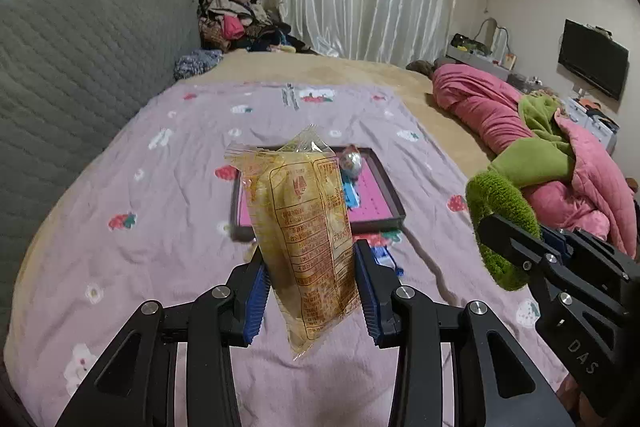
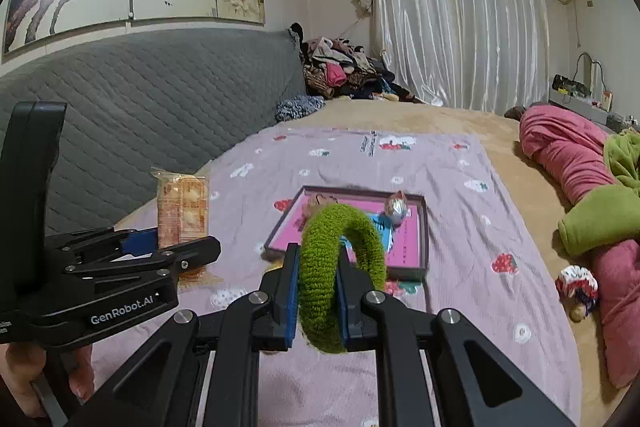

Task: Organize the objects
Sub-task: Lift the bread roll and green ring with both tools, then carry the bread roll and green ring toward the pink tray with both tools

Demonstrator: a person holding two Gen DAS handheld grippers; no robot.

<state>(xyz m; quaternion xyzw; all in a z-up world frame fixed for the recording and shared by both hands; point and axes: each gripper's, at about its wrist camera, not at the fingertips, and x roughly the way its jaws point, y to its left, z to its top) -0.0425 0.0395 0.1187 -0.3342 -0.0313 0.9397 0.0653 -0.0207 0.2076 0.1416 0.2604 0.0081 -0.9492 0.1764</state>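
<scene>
My left gripper [image 1: 309, 275] is shut on a yellow snack packet [image 1: 304, 227] and holds it upright above the purple blanket; the packet also shows in the right wrist view [image 2: 183, 207]. My right gripper [image 2: 318, 283] is shut on a fuzzy green ring [image 2: 340, 267], also seen at the right of the left wrist view [image 1: 500, 223]. Ahead of both lies a shallow dark box with a pink floor [image 1: 376, 203] [image 2: 412, 239]. It holds a shiny wrapped egg-shaped toy [image 1: 352, 159] [image 2: 396, 209] and a blue item [image 1: 354, 195].
A purple strawberry-print blanket [image 1: 160, 187] covers the bed. A grey quilted headboard [image 1: 72, 67] stands at the left. Pink and green bedding [image 1: 540, 155] is heaped at the right. A small blue-white packet [image 1: 382, 255] lies before the box. A small doll [image 2: 578, 287] lies at the right.
</scene>
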